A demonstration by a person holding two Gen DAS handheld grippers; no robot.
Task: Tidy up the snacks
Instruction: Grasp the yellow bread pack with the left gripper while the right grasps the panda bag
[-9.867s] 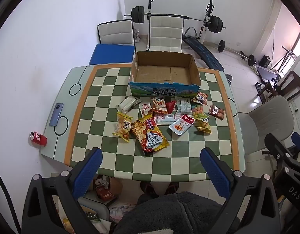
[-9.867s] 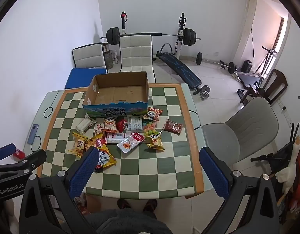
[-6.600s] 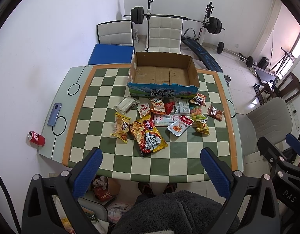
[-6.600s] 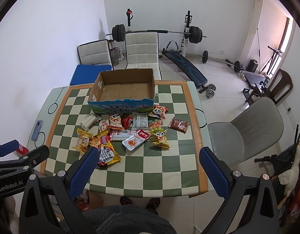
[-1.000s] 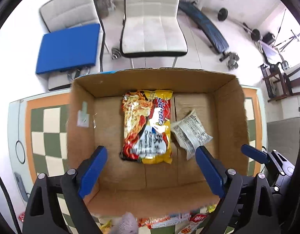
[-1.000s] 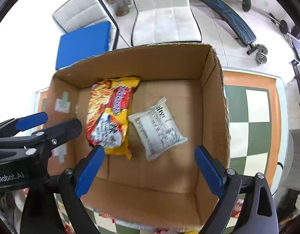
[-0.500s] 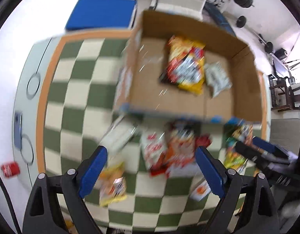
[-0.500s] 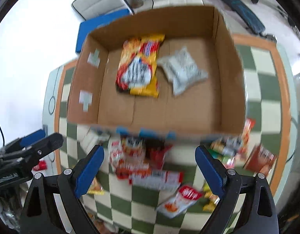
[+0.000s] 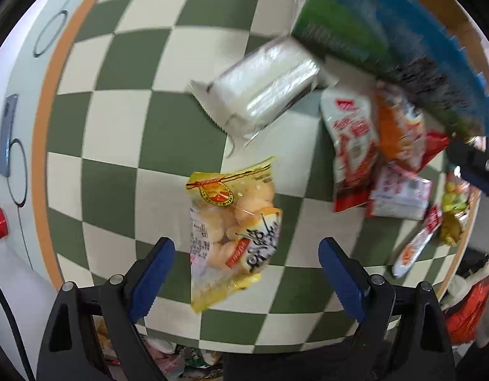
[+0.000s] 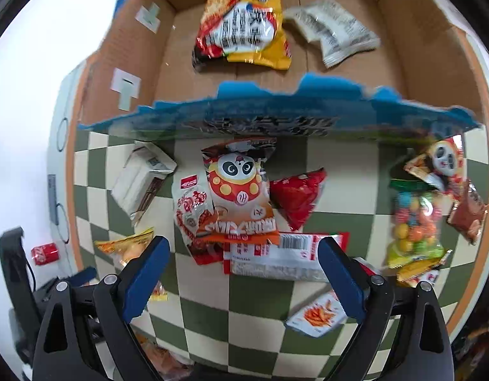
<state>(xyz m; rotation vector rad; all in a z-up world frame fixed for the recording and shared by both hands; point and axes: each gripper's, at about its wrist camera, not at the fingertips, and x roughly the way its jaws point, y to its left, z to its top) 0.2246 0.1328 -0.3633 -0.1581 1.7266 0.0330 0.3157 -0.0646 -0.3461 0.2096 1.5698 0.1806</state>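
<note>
The left gripper (image 9: 246,273), jaws spread and empty, points down over the yellow snack bag (image 9: 233,235), which lies lengthwise between them, well clear of the cardboard box (image 9: 387,31).

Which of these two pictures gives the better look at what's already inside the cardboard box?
The right wrist view: it looks into the cardboard box, showing a noodle packet and a white packet on its floor. The left wrist view catches only the box's blurred printed outer wall, nothing inside.
</note>
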